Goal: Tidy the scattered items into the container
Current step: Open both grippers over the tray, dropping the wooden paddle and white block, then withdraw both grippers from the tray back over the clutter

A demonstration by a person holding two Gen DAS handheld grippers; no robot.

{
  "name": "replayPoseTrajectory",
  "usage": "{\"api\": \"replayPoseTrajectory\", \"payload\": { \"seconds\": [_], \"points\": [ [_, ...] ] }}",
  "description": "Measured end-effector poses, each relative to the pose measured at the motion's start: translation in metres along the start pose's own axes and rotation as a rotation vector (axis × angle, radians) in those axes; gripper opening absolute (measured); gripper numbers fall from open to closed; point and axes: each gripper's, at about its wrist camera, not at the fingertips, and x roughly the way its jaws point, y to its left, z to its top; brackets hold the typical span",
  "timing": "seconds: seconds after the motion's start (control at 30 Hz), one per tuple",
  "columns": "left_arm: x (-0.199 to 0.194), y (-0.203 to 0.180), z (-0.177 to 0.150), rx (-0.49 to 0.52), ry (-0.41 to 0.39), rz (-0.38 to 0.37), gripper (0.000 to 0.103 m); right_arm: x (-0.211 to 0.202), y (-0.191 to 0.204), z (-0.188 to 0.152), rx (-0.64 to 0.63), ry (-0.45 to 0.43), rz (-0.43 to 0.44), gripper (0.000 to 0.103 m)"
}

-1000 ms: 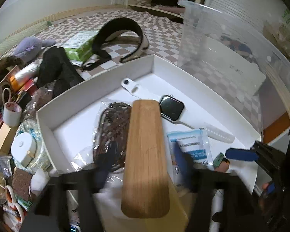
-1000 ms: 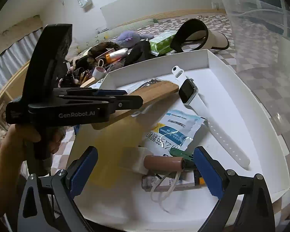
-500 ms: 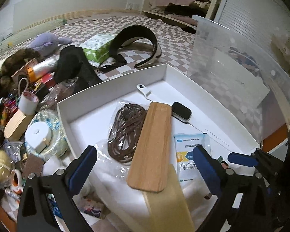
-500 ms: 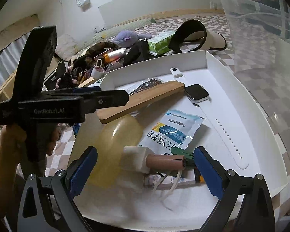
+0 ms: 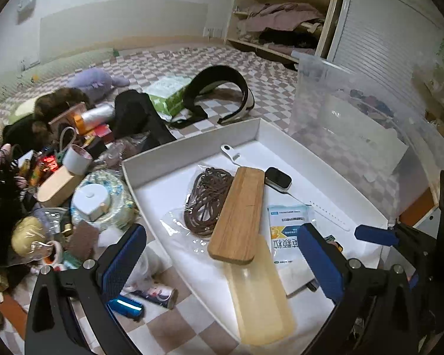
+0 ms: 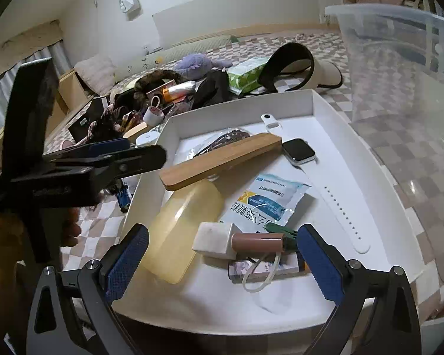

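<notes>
Released: left gripper (image 5: 219,263) wide open, wooden paddle (image 5: 238,216) lying in white tray (image 5: 189,145).

Left tool (image 5: 222,254) released wooden spatula (image 5: 236,213), jaws now apart, withdrawn; spatula lies in white tray (image 5: 325,162).

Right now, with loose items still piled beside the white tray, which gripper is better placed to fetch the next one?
Probably the left gripper: it is open and empty at the white tray's edge nearest the pile. The right gripper, also open, sits over the tray's far side.
</notes>
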Motion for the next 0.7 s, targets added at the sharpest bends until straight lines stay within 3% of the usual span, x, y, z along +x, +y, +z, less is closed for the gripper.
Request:
{"api": "replayPoseTrajectory", "payload": {
  "seconds": [0.27,0.7],
  "points": [
    [-0.045,0.013,-0.007,0.026,-0.087,0.052,0.103,-0.018,0.010,0.007,0.008,-0.096,-0.008,0.103],
    [-0.104,0.056,-0.023,-0.021,-0.125,0.103,0.103,-0.037,0.049,0.026,0.028,-0.212,0.034,0.103]
  ]
}}
